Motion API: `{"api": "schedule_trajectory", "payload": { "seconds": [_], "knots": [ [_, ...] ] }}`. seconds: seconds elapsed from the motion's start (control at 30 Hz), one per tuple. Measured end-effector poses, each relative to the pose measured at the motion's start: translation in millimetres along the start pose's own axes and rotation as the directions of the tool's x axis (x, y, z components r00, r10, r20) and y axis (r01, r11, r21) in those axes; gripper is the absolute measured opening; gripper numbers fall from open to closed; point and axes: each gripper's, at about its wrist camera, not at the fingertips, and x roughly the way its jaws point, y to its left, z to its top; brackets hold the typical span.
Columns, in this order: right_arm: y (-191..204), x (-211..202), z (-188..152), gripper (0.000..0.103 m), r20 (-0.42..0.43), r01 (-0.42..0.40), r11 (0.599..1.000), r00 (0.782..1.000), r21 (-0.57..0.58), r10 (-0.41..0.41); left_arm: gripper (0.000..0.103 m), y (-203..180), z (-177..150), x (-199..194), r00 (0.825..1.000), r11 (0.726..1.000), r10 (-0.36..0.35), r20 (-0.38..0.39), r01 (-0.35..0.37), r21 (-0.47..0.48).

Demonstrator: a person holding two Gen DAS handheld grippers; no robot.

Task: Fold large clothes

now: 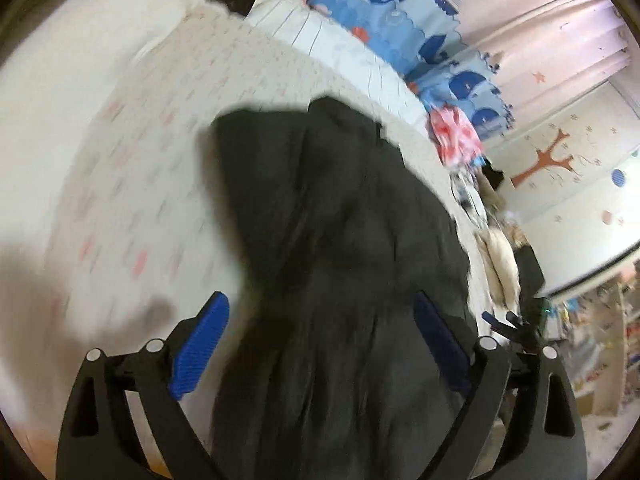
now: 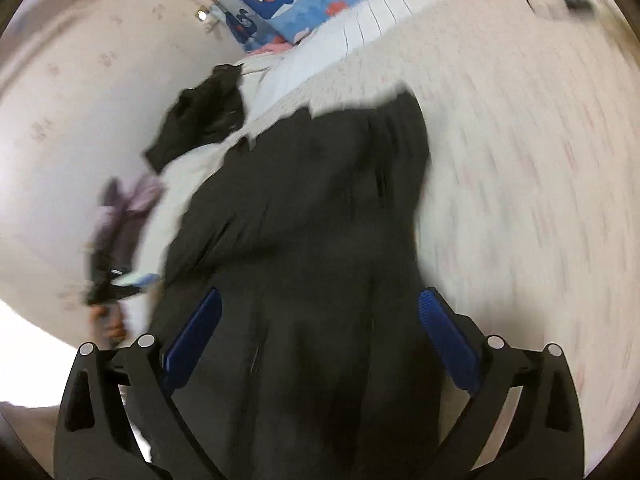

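A large black garment (image 1: 332, 240) lies on a pale patterned bed sheet (image 1: 132, 184). It also fills the middle of the right wrist view (image 2: 312, 220). My left gripper (image 1: 320, 340) is open, its blue pads apart above the garment's near part. My right gripper (image 2: 320, 336) is open too, its pads spread over the same dark cloth. Neither holds the fabric. The right gripper shows small at the bed's right edge in the left wrist view (image 1: 512, 326). The left gripper shows blurred at the left in the right wrist view (image 2: 108, 288). Both views are motion-blurred.
A blue whale-print cushion (image 1: 384, 12) and a white striped pillow (image 1: 320, 36) lie at the bed's head. A pink-red cloth (image 1: 456, 136) and other clothes (image 1: 500, 264) sit along the bed's right edge. A second black garment (image 2: 200, 120) lies beyond the sheet.
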Motion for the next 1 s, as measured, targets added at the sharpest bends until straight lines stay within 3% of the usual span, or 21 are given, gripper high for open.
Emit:
{"api": "schedule_trajectory", "payload": {
  "seconds": [0.1, 0.2, 0.23, 0.3, 0.4, 0.47, 0.5, 0.53, 0.57, 0.67, 0.73, 0.9, 0.93, 1.0],
  "knots": [
    [-22.0, -17.3, -52.9, 0.096, -0.046, -0.070, 0.993, 0.996, 0.098, 0.075, 0.093, 16.6, -52.8, -16.8, 0.997, 0.999, -0.045, -0.069, 0.043, -0.028],
    [-43.5, -9.8, -91.7, 0.096, -0.079, -0.194, 0.957, 0.973, 0.217, 0.215, 0.095, 30.6, -99.4, -16.9, 0.974, 0.982, -0.175, -0.146, 0.163, -0.094],
    [-48.1, -5.2, -100.7, 0.096, -0.082, -0.218, 0.945, 0.966, 0.246, 0.244, 0.095, 34.1, -111.3, -14.7, 0.960, 0.971, -0.225, -0.166, 0.207, -0.118],
    [-57.7, 0.7, -118.9, 0.096, -0.055, -0.315, 0.899, 0.936, 0.304, 0.347, 0.095, 39.6, -136.6, -8.6, 0.917, 0.935, -0.342, -0.206, 0.309, -0.176],
    [-61.0, 6.3, -132.4, 0.096, -0.011, -0.408, 0.849, 0.899, 0.335, 0.437, 0.095, 34.8, -165.7, -5.3, 0.873, 0.901, -0.426, -0.236, 0.388, -0.193],
    [-60.2, 10.3, -137.2, 0.096, -0.011, -0.429, 0.838, 0.888, 0.336, 0.459, 0.095, 25.1, -179.7, -8.1, 0.855, 0.890, -0.454, -0.250, 0.422, -0.173],
    [-60.8, 12.2, -138.7, 0.096, -0.026, -0.399, 0.857, 0.902, 0.326, 0.430, 0.095, 20.9, -184.3, -9.9, 0.855, 0.892, -0.451, -0.257, 0.422, -0.160],
    [-64.6, 14.6, -140.5, 0.096, -0.047, -0.326, 0.895, 0.933, 0.303, 0.356, 0.095, 18.2, -186.4, -11.4, 0.856, 0.894, -0.447, -0.259, 0.421, -0.151],
    [-72.9, 16.0, -142.9, 0.096, -0.040, -0.304, 0.899, 0.942, 0.315, 0.333, 0.095, 14.9, -188.4, -13.9, 0.861, 0.898, -0.440, -0.257, 0.418, -0.138],
    [-102.3, 17.7, -155.6, 0.096, 0.026, -0.324, 0.858, 0.939, 0.398, 0.343, 0.095, 10.2, -191.6, -17.2, 0.876, 0.913, -0.407, -0.258, 0.389, -0.119],
    [-114.2, 24.3, -165.6, 0.096, 0.047, -0.388, 0.818, 0.912, 0.425, 0.408, 0.095, 4.8, -191.9, -14.7, 0.881, 0.919, -0.395, -0.262, 0.378, -0.114],
    [-90.5, 54.8, -185.0, 0.096, 0.053, -0.581, 0.713, 0.788, 0.393, 0.613, 0.095, -3.7, -191.9, -6.3, 0.899, 0.935, -0.354, -0.259, 0.336, -0.112],
    [-83.1, 52.2, -186.1, 0.095, 0.059, -0.595, 0.717, 0.782, 0.363, 0.620, 0.095, -3.7, -190.6, -5.5, 0.907, 0.940, -0.340, -0.249, 0.322, -0.112],
    [-65.2, 42.0, -184.3, 0.083, 0.087, -0.623, 0.731, 0.775, 0.280, 0.626, 0.089, -4.8, -190.1, -6.3, 0.939, 0.961, -0.275, -0.209, 0.261, -0.094]
  ]
}}
